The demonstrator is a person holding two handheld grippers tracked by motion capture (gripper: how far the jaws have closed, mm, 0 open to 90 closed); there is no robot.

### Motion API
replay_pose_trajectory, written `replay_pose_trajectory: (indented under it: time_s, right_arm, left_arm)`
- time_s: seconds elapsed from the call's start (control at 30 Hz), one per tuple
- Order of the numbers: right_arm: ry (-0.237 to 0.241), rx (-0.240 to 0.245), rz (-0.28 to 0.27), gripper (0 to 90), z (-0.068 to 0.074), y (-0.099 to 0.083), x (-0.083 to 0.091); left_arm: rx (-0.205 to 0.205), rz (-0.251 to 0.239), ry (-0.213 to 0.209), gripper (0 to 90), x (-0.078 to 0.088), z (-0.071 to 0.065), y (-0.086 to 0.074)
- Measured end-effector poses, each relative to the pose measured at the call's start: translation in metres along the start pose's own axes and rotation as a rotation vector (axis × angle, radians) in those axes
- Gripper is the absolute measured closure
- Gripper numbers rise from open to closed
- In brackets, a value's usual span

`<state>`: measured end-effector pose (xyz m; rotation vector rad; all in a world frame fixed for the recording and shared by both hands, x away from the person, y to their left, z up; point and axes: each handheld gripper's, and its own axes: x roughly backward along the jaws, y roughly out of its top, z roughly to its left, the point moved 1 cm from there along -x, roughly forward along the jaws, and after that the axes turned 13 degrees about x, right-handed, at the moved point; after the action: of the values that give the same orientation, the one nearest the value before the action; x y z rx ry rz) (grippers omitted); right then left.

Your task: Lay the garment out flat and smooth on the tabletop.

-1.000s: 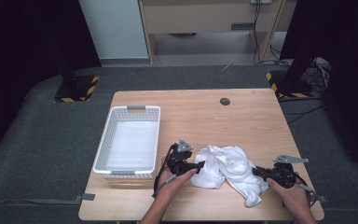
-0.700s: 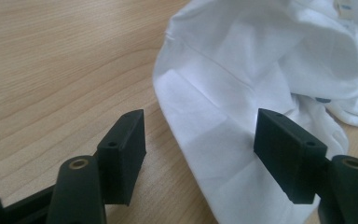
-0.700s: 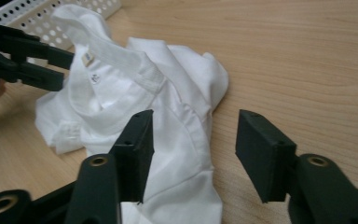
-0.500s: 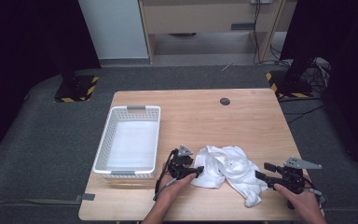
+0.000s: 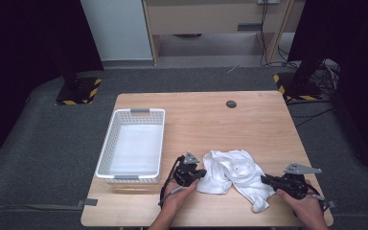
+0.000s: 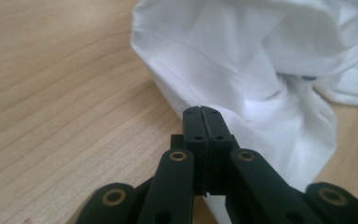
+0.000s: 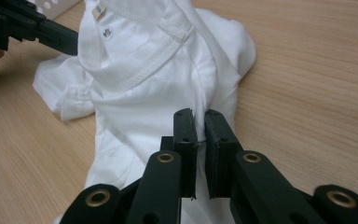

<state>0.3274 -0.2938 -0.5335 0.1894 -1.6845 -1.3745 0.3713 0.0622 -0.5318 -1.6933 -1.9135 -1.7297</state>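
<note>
The wooden table [image 5: 249, 120] is holding a white basket [image 5: 134, 143] on its left side, and the white shirt [image 5: 232, 172] is lying crumpled near the front edge, between your two hands. It is stretching longways from your left gripper [image 5: 199, 173] down toward the right, with its collar bunched on top and facing your right gripper [image 5: 264, 180]. Both sets of jaws have just been closing. Your left ones are pinching the shirt's near edge, and your right ones are nipping a fold, so you are probably getting ready to lift it.
</note>
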Motion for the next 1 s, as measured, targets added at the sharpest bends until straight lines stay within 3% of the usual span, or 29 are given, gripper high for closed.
replay_pose_trajectory:
  time_s: [0.17, 0.3, 0.4, 0.47, 0.6, 0.7, 0.83, 0.9, 0.97, 1.0]
  right_arm:
    - [-0.020, -0.029, -0.045, 86.0, -0.005, 0.003, 0.009]
    - [-0.031, -0.087, -0.103, 86.0, -0.013, 0.005, 0.021]
    - [-0.062, -0.113, -0.086, 86.0, -0.019, 0.001, 0.024]
    - [-0.101, -0.156, -0.058, 86.0, -0.028, -0.006, 0.027]
    - [-0.133, -0.209, -0.053, 85.1, -0.037, -0.012, 0.030]
    - [-0.140, -0.215, -0.015, 76.5, -0.039, -0.018, 0.026]
    - [-0.168, -0.215, -0.043, 66.7, -0.040, -0.018, 0.027]
    - [-0.175, -0.220, -0.053, 60.2, -0.040, -0.018, 0.028]
    - [-0.176, -0.209, -0.052, 55.3, -0.039, -0.019, 0.027]
    - [-0.175, -0.205, -0.056, 52.6, -0.039, -0.019, 0.027]
  left_arm:
    - [-0.005, -0.046, -0.007, 90.0, 0.019, -0.006, 0.008]
    - [-0.026, -0.079, 0.007, 90.0, 0.032, -0.012, 0.013]
    - [-0.040, -0.086, 0.015, 90.0, 0.040, -0.015, 0.016]
    - [-0.023, -0.098, 0.015, 90.0, 0.043, -0.013, 0.017]
    - [-0.001, -0.131, 0.033, 90.0, 0.047, -0.009, 0.016]
    - [0.000, -0.095, 0.031, 89.5, 0.038, -0.009, 0.010]
    - [-0.021, -0.039, 0.025, 75.8, 0.022, -0.012, 0.006]
    - [-0.037, -0.043, 0.031, 67.2, 0.018, -0.014, 0.005]
    - [-0.024, -0.046, 0.040, 51.8, 0.014, -0.013, 0.006]
    - [-0.018, -0.050, 0.037, 48.6, 0.012, -0.011, 0.006]
